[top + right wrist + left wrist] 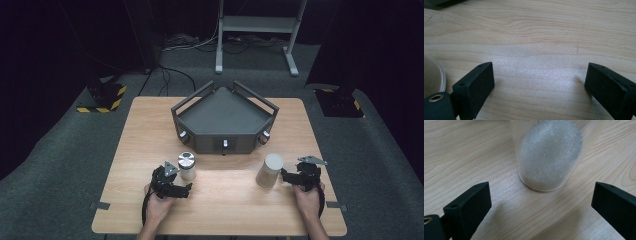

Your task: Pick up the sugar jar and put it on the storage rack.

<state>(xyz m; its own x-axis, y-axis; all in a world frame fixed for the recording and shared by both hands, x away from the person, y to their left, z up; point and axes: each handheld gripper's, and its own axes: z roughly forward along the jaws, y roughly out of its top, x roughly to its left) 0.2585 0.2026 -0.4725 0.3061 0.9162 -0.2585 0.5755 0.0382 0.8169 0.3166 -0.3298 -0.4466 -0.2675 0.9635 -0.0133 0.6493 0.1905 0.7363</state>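
Pale wood-grain tabletop (220, 200) with dark and white things on it.
At the tabletop's far middle sits a dark grey tray (225, 117). Nearer, a clear jar (187, 166) of white grains has a silver lid; to its right stands a cream cylinder (270, 170). Both tools, left (187, 189) and right (284, 175), are black.

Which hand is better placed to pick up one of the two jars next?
Left, probably. The left gripper has its fingers spread with the glass jar centred just ahead of them. The right gripper faces bare table, with the beige jar off to its side.
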